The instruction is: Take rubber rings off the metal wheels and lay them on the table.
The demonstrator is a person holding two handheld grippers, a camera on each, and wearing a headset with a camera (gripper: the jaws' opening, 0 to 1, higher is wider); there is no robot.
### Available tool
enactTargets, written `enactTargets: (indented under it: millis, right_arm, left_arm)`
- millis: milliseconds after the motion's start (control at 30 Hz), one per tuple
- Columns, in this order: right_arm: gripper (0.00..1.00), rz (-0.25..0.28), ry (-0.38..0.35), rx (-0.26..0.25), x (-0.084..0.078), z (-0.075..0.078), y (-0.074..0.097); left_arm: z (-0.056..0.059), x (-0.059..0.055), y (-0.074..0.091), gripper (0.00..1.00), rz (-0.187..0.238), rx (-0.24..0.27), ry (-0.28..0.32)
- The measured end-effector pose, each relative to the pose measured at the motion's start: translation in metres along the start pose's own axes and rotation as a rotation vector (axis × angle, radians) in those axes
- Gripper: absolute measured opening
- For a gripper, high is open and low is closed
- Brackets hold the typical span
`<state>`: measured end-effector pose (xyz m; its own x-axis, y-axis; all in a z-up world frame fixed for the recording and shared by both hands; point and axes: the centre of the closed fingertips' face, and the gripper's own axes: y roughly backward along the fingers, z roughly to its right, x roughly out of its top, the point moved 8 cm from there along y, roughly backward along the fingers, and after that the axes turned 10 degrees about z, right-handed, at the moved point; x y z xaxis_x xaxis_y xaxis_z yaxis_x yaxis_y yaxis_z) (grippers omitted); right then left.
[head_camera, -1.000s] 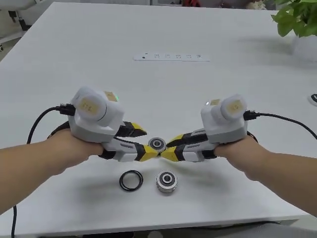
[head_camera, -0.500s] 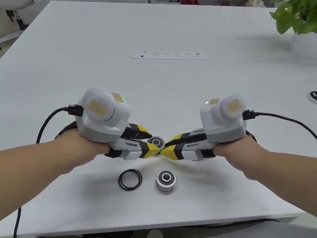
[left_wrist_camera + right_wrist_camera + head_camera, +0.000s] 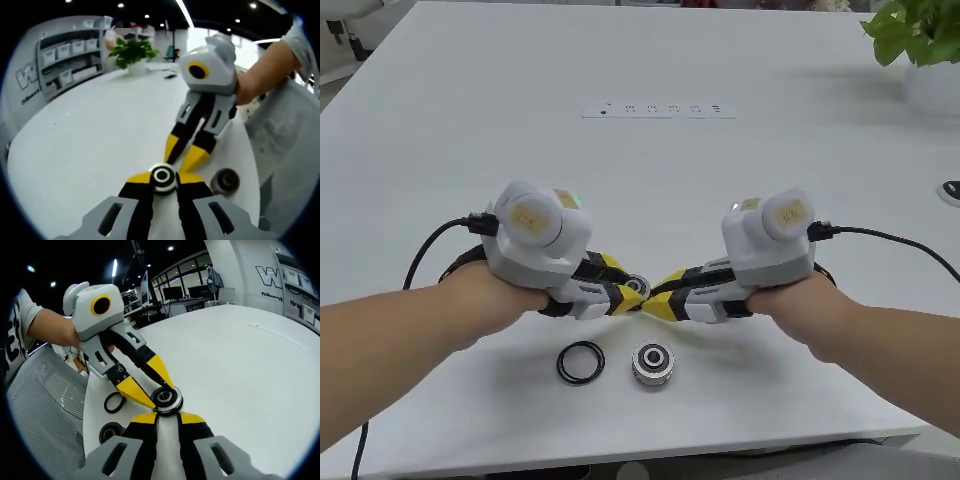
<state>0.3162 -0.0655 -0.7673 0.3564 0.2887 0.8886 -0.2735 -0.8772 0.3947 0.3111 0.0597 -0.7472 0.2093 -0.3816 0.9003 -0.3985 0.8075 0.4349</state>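
Silver metal wheels, two: the held wheel [image 3: 636, 287] hangs over the white desk [image 3: 470, 120], clamped in the left tool [image 3: 620, 293], while the right tool [image 3: 654, 300], jaws nearly together, pinches its rim. The second wheel [image 3: 653, 362] lies nearer the person. One loose black rubber ring [image 3: 581, 361] lies just beside it, and a white power strip [image 3: 658, 110] sits well apart behind.

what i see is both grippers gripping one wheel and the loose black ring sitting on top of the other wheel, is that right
Not on top: the head view shows the ring flat on the table beside the other wheel, apart.
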Motion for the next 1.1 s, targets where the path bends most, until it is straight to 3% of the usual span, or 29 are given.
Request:
enactTargets:
  millis: [133, 600, 633, 700, 900, 1100]
  right_arm:
    - [0.12, 0.006, -0.010, -0.002, -0.0005, 0.0004, 0.0005]
    - [0.08, 0.015, -0.040, -0.010, -0.0019, -0.0001, 0.0016]
    - [0.02, 0.004, -0.029, -0.035, -0.0026, 0.0016, 0.0019]
    - [0.00, 0.008, -0.030, -0.020, -0.0023, 0.0011, 0.0004]
    - [0.00, 0.024, -0.067, -0.034, -0.0039, 0.0001, 0.0019]
    - [0.00, 0.059, -0.178, -0.048, -0.0065, 0.0025, 0.0042]
  left_arm:
    - [-0.0013, -0.0005, -0.0006, 0.15, 0.000, 0.032, 0.005]
    - [0.0003, -0.0043, -0.0022, 0.14, 0.013, 0.051, 0.010]
    - [0.0014, -0.0042, -0.0017, 0.14, 0.015, 0.052, 0.011]
    - [0.0029, -0.0037, -0.0014, 0.14, 0.016, 0.057, 0.013]
    - [0.0062, -0.0019, -0.0006, 0.14, 0.017, 0.064, 0.006]
    - [0.0070, -0.0014, 0.0002, 0.13, 0.011, 0.069, -0.015]
